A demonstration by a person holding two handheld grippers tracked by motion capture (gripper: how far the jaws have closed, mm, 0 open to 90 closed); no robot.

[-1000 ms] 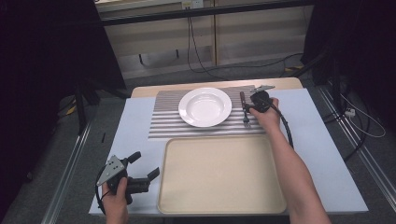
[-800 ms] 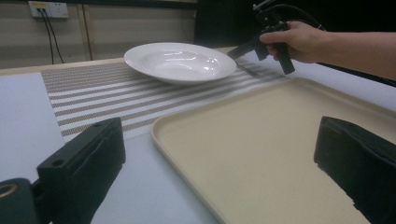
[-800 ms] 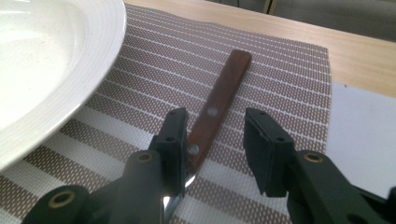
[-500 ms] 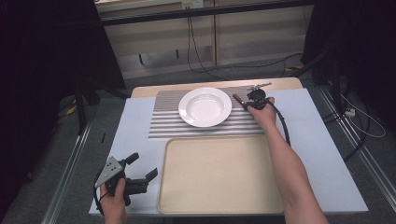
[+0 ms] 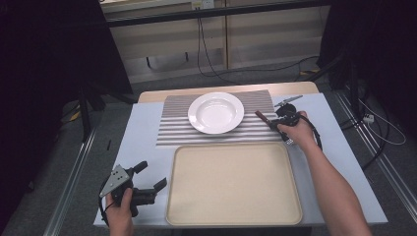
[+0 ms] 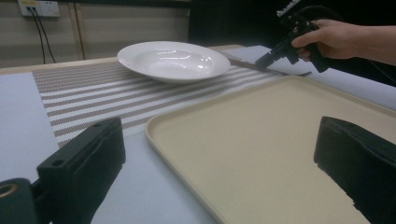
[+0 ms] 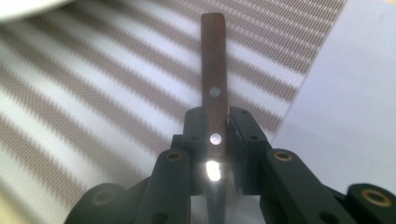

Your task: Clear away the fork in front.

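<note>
The right hand-held gripper (image 7: 215, 140) is clamped on a fork's wooden handle (image 7: 214, 79), which juts ahead of its jaws over the striped mat (image 5: 177, 129), beside the white plate (image 5: 215, 112); the left hand-held gripper (image 5: 150, 183) stands open next to the tray (image 5: 233, 182)

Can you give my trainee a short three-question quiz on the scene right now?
1. True or false: the right gripper has its jaws shut on the wooden-handled utensil.
2. Which lies nearer the person: A) the white plate, B) the beige tray, C) the striped placemat?
3. Fill in: the left gripper, jaws apart and holding nothing, sits to the ____ of the tray in the high view.

Key: 1 true. 2 B. 3 left.
</note>
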